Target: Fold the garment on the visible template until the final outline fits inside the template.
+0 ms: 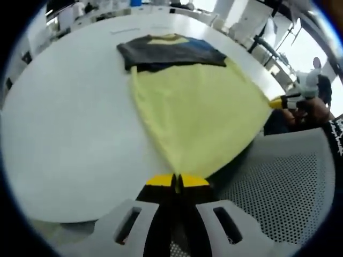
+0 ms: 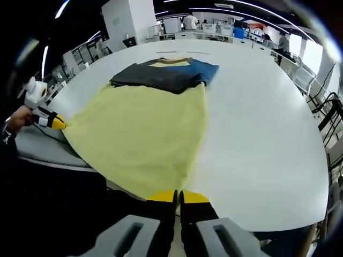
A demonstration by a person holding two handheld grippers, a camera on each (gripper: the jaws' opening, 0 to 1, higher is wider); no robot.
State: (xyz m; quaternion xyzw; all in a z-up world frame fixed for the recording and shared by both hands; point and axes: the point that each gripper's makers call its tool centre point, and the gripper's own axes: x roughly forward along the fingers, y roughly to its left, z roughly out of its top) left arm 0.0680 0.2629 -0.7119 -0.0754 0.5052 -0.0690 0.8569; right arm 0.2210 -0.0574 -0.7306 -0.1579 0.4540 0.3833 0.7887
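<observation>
A garment lies on the white round table (image 1: 69, 123), its yellow body (image 1: 198, 112) stretched toward me and its dark grey and blue top part (image 1: 171, 52) at the far end. In the left gripper view my left gripper (image 1: 177, 181) is shut on one near corner of the yellow hem. The right gripper (image 1: 278, 103) comes in from the right, pinching the other corner. In the right gripper view my right gripper (image 2: 178, 197) is shut on its hem corner of the yellow body (image 2: 144, 134), the dark top (image 2: 161, 75) lies beyond, and the left gripper (image 2: 53, 122) holds the far-left corner.
A grey mesh chair (image 1: 289, 176) stands at the table's near edge below the stretched hem. Faint thin marks (image 2: 182, 52) show on the table beyond the collar. Desks, chairs and a standing person (image 2: 188, 21) fill the room behind. Bare tabletop (image 2: 268, 123) spreads beside the garment.
</observation>
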